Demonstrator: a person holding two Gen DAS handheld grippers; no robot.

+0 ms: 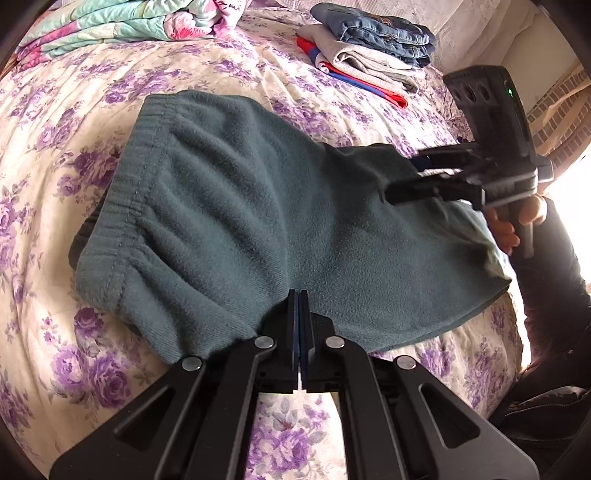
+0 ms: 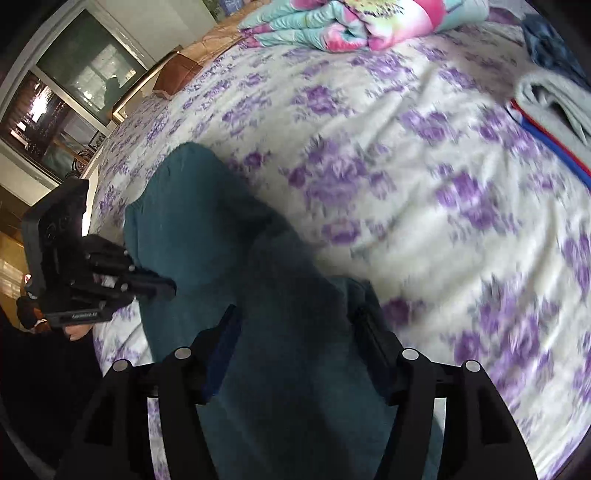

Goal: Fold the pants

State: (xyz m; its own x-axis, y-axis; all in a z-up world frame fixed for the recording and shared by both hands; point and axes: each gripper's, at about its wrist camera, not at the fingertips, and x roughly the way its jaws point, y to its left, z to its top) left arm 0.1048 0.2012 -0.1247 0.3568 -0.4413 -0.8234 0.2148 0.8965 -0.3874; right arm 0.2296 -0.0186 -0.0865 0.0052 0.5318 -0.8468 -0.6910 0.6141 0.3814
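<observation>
The teal fleece pants (image 1: 266,221) lay across the near part of the bed, on the purple-flowered bedspread (image 1: 74,110), already doubled so that the ribbed elastic waistband (image 1: 122,192) faced the far left and the thick, napped cloth ran in one broad slab toward the person's right; to my eye one fold was made and another was being set up. The fabric looked soft and heavy, gathered into small puckers below the waistband, with a rounded folded edge nearest the left gripper (image 1: 298,295). That gripper's jaws were pressed together with barely a sliver between them, their tips at the near edge of the pants, seemingly pinching that edge to pin it in place, though the cloth between the tips was hard to make out. The right gripper (image 2: 295,332) stood with its jaws spread wide, one on each side of the leg end, holding nothing that I could see; I judged it was placed to close on that end and carry it over toward the waistband. Its own view was smeared with blur. Further off, at the far right of the bed, sat a stack of folded clothes (image 1: 373,48), jeans on top of grey and red-and-blue pieces, likely where finished items went, and a pink and mint floral quilt (image 1: 122,22) was bundled at the far left
</observation>
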